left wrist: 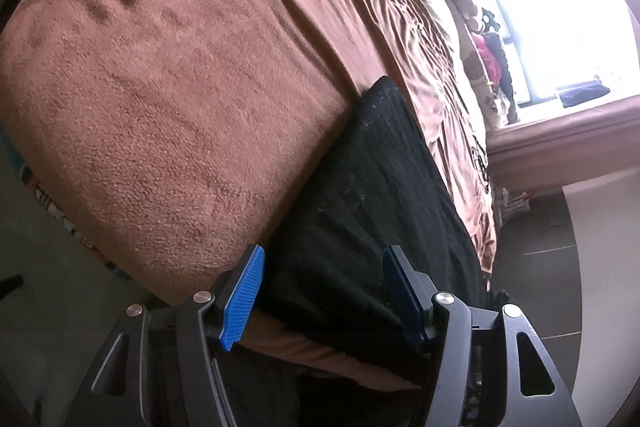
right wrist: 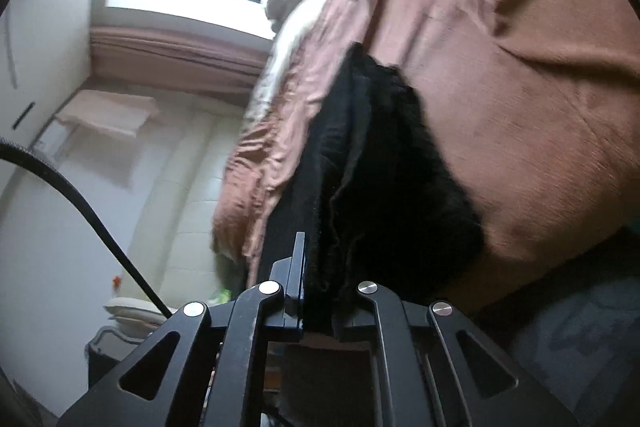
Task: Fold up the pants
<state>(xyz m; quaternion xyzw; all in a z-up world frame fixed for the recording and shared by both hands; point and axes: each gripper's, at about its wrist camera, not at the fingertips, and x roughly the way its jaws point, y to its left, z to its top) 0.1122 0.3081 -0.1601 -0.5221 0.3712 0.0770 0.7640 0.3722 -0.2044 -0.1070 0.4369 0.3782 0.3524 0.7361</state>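
Note:
Black pants (left wrist: 372, 195) lie on a brown blanket (left wrist: 168, 99) covering a bed, near its edge. My left gripper (left wrist: 324, 291) is open, its blue pads (left wrist: 244, 295) standing on either side of the near end of the pants. In the right wrist view the pants (right wrist: 384, 167) look bunched into thick layers. My right gripper (right wrist: 320, 283) is shut on a fold of the black fabric, which fills the space between the jaws.
The brown blanket (right wrist: 520, 67) spreads wide beside the pants. A bright window (left wrist: 560, 27) with clothes in front stands beyond the bed. Dark tiled floor (left wrist: 536, 227) lies beside the bed. A black cable (right wrist: 80, 187) crosses the right wrist view.

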